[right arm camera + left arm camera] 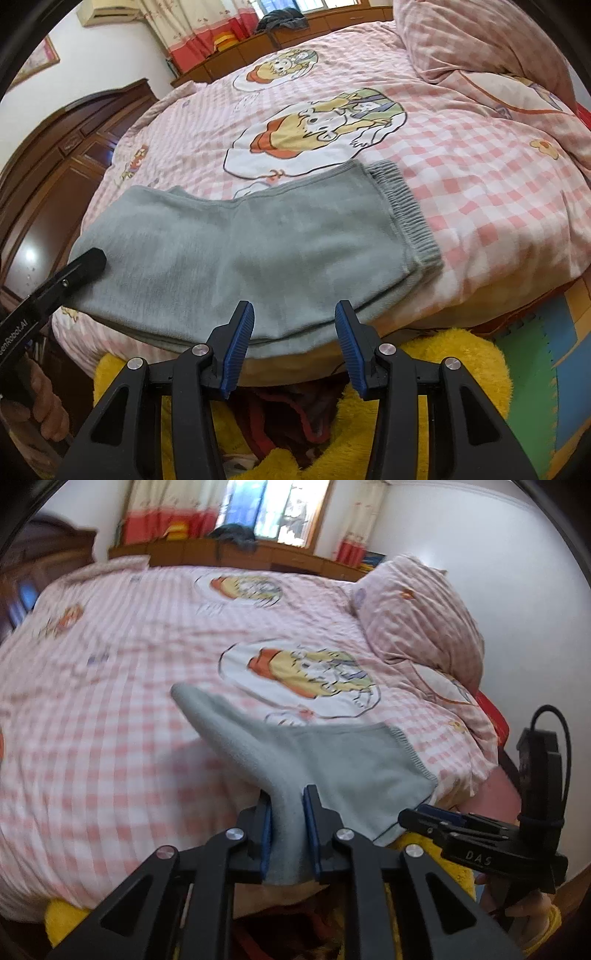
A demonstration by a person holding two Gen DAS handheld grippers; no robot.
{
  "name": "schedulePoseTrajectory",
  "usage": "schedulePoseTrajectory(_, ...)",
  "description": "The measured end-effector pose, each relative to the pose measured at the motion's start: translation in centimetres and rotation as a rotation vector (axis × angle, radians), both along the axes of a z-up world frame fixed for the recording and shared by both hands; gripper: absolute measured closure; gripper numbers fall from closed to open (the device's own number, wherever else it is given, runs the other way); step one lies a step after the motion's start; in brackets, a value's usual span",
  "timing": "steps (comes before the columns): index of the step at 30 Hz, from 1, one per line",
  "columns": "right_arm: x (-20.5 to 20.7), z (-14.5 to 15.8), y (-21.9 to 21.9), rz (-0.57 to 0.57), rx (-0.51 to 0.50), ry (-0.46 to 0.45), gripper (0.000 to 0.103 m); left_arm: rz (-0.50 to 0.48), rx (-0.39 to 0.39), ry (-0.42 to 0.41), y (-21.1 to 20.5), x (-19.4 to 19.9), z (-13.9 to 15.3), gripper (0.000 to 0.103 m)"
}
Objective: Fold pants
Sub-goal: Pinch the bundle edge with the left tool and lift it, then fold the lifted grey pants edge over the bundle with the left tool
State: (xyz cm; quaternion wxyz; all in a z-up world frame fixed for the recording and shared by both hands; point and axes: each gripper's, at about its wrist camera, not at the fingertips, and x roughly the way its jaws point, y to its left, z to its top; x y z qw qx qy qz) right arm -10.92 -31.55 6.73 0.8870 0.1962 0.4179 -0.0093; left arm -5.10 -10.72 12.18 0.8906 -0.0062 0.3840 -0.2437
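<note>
Grey fleece pants lie on the pink checked bed cover at the near edge, ribbed waistband to the right, legs to the left. My left gripper is shut on the pants' leg end and lifts it off the bed; its black tip also shows at the left in the right wrist view. My right gripper is open and empty, its blue pads just at the pants' near edge. It also shows in the left wrist view, low beside the waistband side.
A bunched pink duvet lies at the bed's right. A wooden wardrobe stands on the left, a wooden ledge with dark clothes behind the bed. A yellow plush and foam floor mats lie below the bed edge.
</note>
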Motion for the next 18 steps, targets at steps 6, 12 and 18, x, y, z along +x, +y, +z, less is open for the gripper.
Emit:
schedulePoseTrajectory(6, -1.1, 0.5, -3.0, -0.054, 0.043, -0.044, 0.056, -0.079, 0.059, -0.062, -3.5, -0.5, 2.0, 0.088)
schedulePoseTrajectory(12, -1.8, 0.5, -5.5, -0.093, 0.077, -0.057, 0.056, -0.154, 0.092, -0.090, -7.5, -0.8, 2.7, 0.088)
schedulePoseTrajectory(18, -2.1, 0.1, -7.7, -0.135, 0.085, -0.036, 0.056, -0.241, 0.118, -0.068, -12.2, -0.3, 1.5, 0.088)
